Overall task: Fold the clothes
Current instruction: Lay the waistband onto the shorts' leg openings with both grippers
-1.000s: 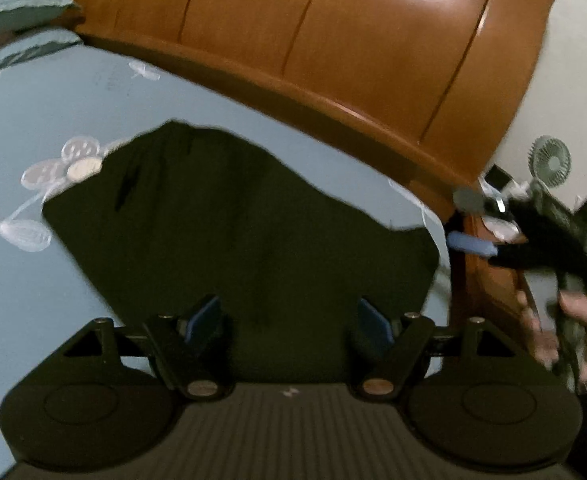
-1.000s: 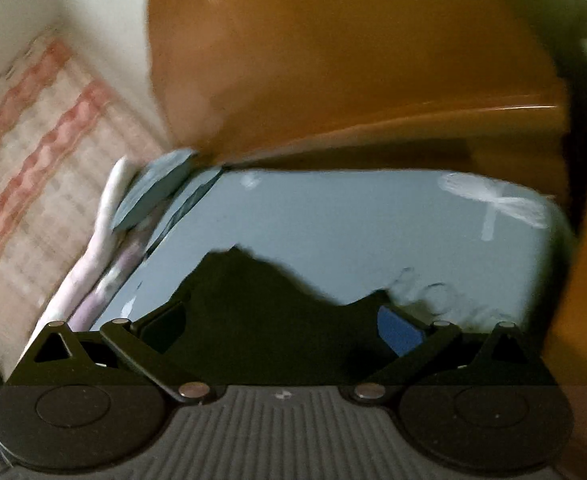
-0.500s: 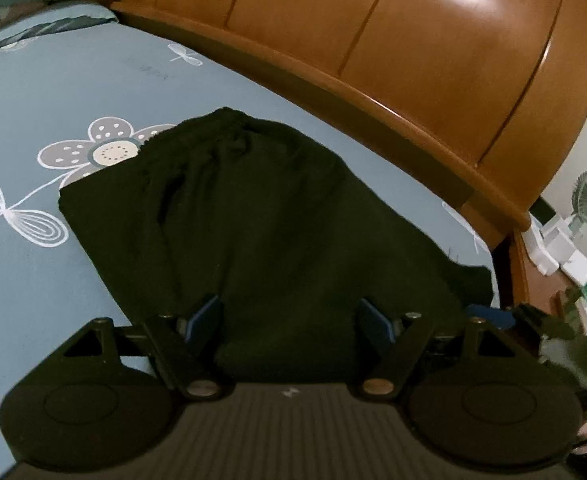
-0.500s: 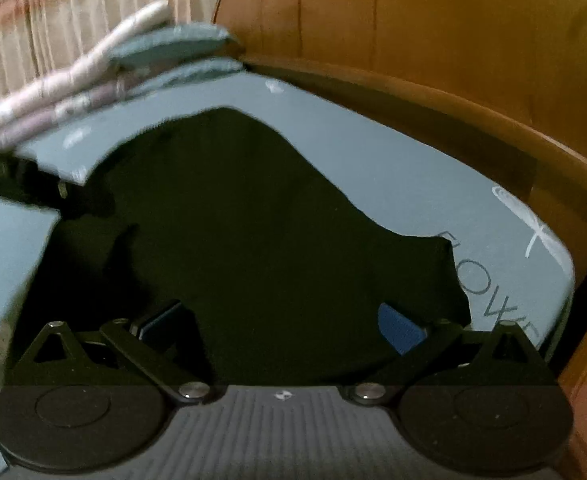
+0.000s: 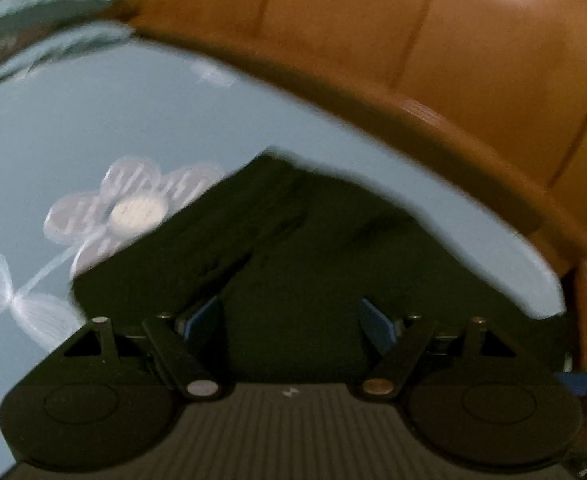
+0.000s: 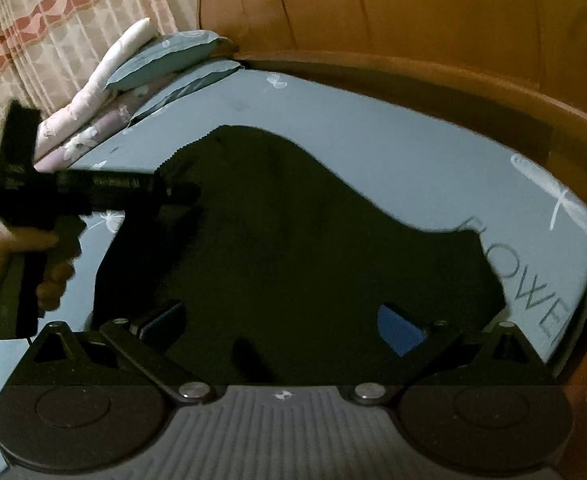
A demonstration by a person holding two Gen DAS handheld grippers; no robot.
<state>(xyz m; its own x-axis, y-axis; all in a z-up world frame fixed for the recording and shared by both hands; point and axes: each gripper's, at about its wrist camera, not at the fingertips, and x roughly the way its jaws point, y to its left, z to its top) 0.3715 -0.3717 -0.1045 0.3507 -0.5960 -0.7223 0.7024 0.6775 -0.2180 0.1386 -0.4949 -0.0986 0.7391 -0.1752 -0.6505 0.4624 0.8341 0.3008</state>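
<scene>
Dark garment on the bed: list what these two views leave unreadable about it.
- Near edge of the dark garment: hidden in both wrist views behind each gripper's own body, the right gripper and the left gripper.
- Garment type and seams: the left wrist view is motion-blurred, and the fabric is too dark in both.
- Left side of the garment: in the right wrist view, partly covered by the left gripper and the hand holding it.

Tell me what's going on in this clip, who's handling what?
A person holds a two-finger gripper in each hand over a dark, nearly black garment lying spread on a light blue bedsheet with white flower prints. The left gripper and the right gripper both hang open above the near edge of the cloth, gripping nothing. No fold looks started. A glossy wooden headboard stands behind.
</scene>
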